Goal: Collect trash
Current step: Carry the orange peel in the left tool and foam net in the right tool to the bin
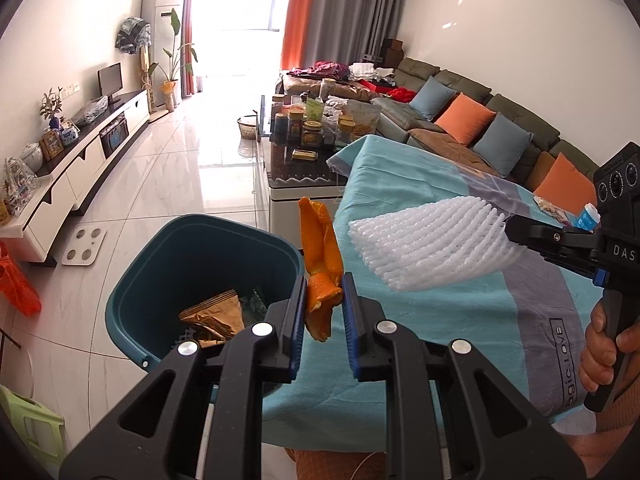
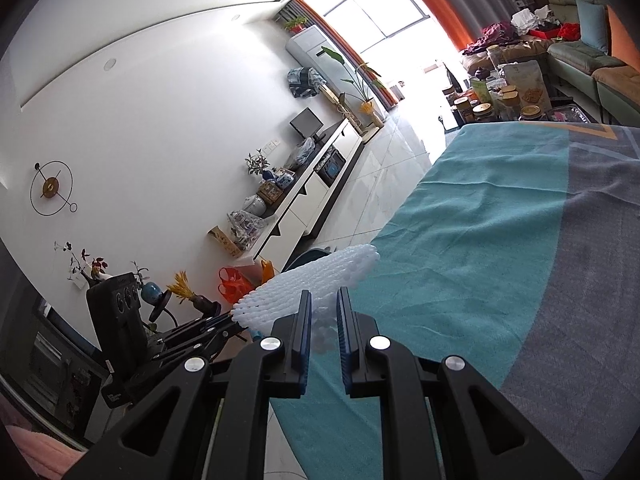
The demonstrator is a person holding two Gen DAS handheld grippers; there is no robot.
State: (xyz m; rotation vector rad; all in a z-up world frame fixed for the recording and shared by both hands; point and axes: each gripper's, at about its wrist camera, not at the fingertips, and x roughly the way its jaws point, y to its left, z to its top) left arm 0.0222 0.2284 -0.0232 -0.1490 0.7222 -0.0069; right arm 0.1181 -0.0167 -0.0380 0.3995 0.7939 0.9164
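Observation:
My left gripper [image 1: 325, 300] is shut on a strip of orange peel [image 1: 320, 256] and holds it upright over the table edge, just right of the teal trash bin [image 1: 160, 264]. The bin stands on the floor and holds a brown wrapper [image 1: 216, 316]. My right gripper [image 2: 324, 312] is shut on a white foam fruit net [image 2: 316, 284] and holds it above the teal and grey tablecloth [image 2: 480, 220]. The net also shows in the left wrist view [image 1: 432, 248], with the right gripper [image 1: 516, 232] at its right end.
A small bottle and wrapper [image 1: 576, 216] lie on the cloth behind the right gripper. A cluttered coffee table [image 1: 312, 136] stands beyond, with a sofa [image 1: 480, 120] to the right. A white scale [image 1: 84, 246] and orange bag [image 1: 16, 284] are on the floor.

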